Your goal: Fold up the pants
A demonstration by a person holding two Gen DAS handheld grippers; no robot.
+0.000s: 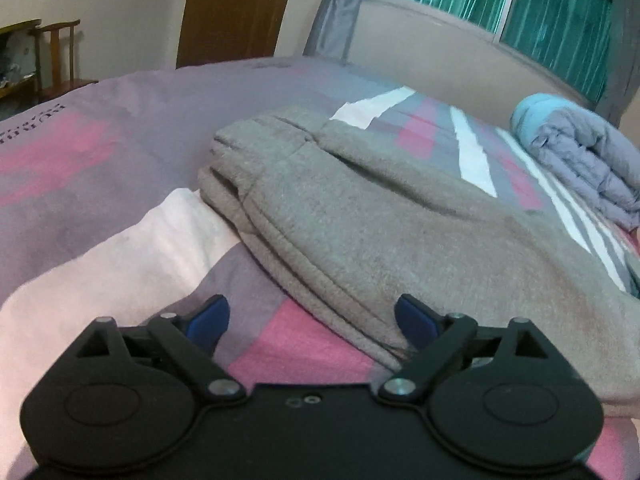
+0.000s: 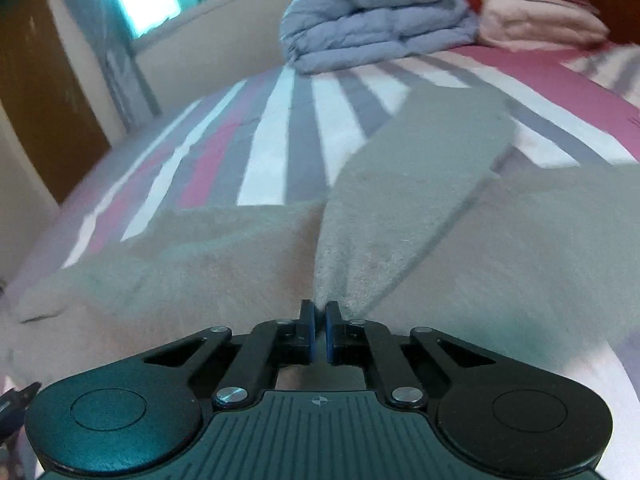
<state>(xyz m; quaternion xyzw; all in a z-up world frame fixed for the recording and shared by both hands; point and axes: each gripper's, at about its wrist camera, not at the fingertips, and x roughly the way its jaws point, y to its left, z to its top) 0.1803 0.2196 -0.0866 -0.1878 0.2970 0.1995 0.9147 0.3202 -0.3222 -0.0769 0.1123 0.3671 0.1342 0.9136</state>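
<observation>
The right gripper has its blue pads pinched nearly together on a raised fold of the grey pants; the fabric rises from the pads toward 1 o'clock as a lifted panel, so I judge the cloth is clamped, though the pinch point itself is blurred. The left gripper stands wide, nothing between its fingers, its right-hand pad just over the near hem of the pants, which spread from 12 to 3 o'clock across the striped bedspread. A folded blue quilt sits well beyond, at 12 o'clock in the right view.

The step in hand looks like carrying one pant section over another. To do it well, the free tool should settle on the hem edge at its 1 o'clock and pin or grasp it, while the right draws its fold across low and level so the layers meet edge to edge without bunching
</observation>
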